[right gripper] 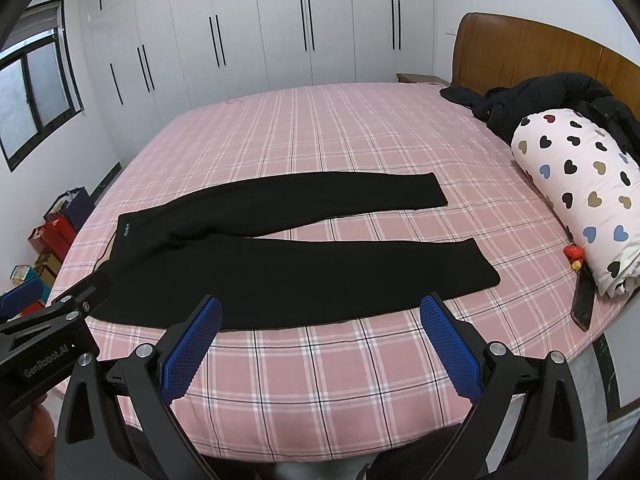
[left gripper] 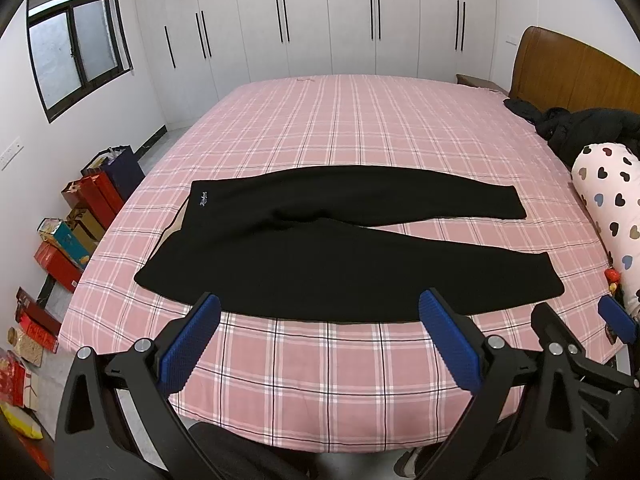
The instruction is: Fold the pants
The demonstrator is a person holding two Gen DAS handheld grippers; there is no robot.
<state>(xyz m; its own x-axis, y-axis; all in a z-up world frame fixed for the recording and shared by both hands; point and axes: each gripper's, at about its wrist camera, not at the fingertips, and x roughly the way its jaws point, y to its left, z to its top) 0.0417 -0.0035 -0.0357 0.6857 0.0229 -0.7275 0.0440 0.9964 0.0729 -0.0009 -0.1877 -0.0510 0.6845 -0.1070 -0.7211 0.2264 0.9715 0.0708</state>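
Looking through the left wrist view: black pants [left gripper: 320, 248] lie flat on the pink plaid bed [left gripper: 340, 380], waistband to the left, legs splayed rightward. Left gripper [left gripper: 320, 320] hovers at the near hem edge, jaws wide apart, empty. Fabric looks soft, limp, light; likely drapes and sags when lifted.

Right wrist view: right gripper [right gripper: 320, 318] hovers over the near leg, jaws spread, holding nothing. Best holds, I judge: waistband corner and leg cuff, pinching both layers.
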